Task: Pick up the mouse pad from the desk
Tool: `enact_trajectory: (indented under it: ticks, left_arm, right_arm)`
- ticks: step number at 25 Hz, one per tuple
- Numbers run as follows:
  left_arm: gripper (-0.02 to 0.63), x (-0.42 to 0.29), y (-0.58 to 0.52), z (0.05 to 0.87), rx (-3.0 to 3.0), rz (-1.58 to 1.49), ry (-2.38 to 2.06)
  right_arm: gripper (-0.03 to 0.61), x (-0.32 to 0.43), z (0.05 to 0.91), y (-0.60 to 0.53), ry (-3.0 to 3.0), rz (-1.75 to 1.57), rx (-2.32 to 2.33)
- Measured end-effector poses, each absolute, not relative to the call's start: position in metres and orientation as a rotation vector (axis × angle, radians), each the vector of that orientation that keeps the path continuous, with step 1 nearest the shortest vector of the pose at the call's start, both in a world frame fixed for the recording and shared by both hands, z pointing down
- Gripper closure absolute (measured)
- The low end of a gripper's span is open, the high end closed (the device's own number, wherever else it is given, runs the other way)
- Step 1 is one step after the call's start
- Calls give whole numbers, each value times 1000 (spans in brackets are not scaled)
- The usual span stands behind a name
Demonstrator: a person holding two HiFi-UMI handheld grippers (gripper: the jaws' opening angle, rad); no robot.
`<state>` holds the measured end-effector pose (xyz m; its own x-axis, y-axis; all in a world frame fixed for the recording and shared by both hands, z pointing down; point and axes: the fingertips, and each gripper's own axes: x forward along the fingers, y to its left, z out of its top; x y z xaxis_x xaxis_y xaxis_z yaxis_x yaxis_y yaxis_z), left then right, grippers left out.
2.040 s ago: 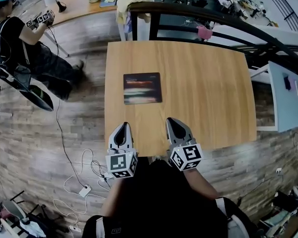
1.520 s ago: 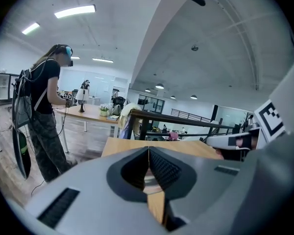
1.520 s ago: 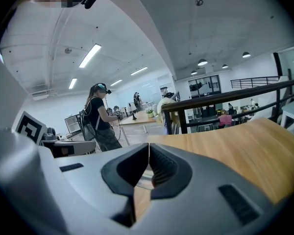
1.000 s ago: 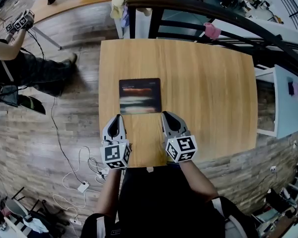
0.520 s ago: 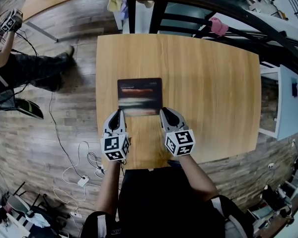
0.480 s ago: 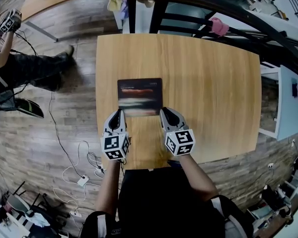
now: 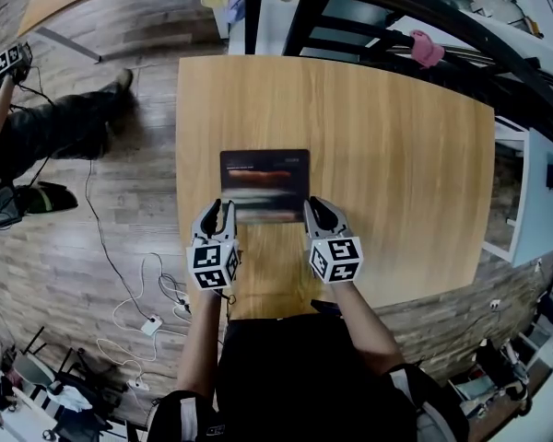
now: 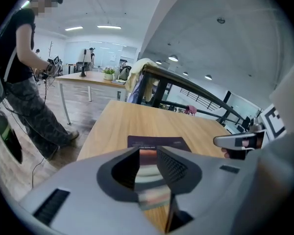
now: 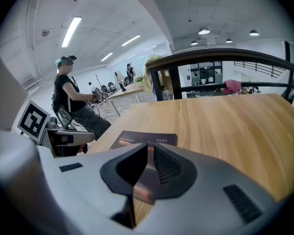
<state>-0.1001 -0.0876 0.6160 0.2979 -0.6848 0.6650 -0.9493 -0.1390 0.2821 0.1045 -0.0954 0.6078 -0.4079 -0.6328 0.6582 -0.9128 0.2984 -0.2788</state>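
Note:
The mouse pad (image 7: 264, 184), dark with a reddish blurred print, lies flat on the left half of the wooden desk (image 7: 396, 155). My left gripper (image 7: 217, 207) hovers at the pad's near left corner. Its jaws have just been opening, and the gap between them is empty, with the pad (image 8: 159, 142) showing beyond it. At the near right corner, my right gripper (image 7: 312, 203) stands with a narrow slit between its jaws and holds nothing. The pad (image 9: 137, 138) lies just ahead of it. Both grippers tilt down at the desk.
A person (image 7: 37, 127) holding grippers stands on the floor to the left. Cables and a power strip (image 7: 147, 325) lie on the floor at the near left. A black railing (image 7: 396, 17) runs behind the desk. A white table (image 7: 544, 182) stands at the right.
Both grippers have come down and forward from the desk's near edge to the pad's near corners. The person on the left has drifted toward the frame's edge.

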Motion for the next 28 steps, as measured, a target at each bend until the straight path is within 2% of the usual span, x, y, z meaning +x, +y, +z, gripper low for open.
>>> enact_trajectory:
  ticks: [6, 10, 16, 17, 18, 19, 28]
  left_arm:
    - [432, -97, -93, 651, 1864, 567, -1379]
    - [409, -96, -92, 668, 1845, 602, -1330]
    - [393, -94, -90, 684, 1808, 618, -1316]
    - [393, -94, -89, 687, 1804, 622, -1313]
    - [391, -93, -89, 689, 1801, 628, -1310]
    - [390, -92, -88, 692, 1798, 633, -1307]
    - [379, -91, -84, 705, 1777, 675, -1278]
  right_arm:
    - [543, 117, 642, -104, -2054, 892, 1371]
    - [543, 122, 663, -105, -1993, 921, 1347]
    - [539, 127, 690, -101, -1930, 1016, 1303]
    - [518, 127, 693, -100, -1921, 1029, 1289]
    - [461, 126, 697, -99, -1912, 1040, 1273]
    - [453, 126, 701, -98, -1903, 1048, 1258]
    - [448, 123, 715, -94, -1853, 1021, 1226]
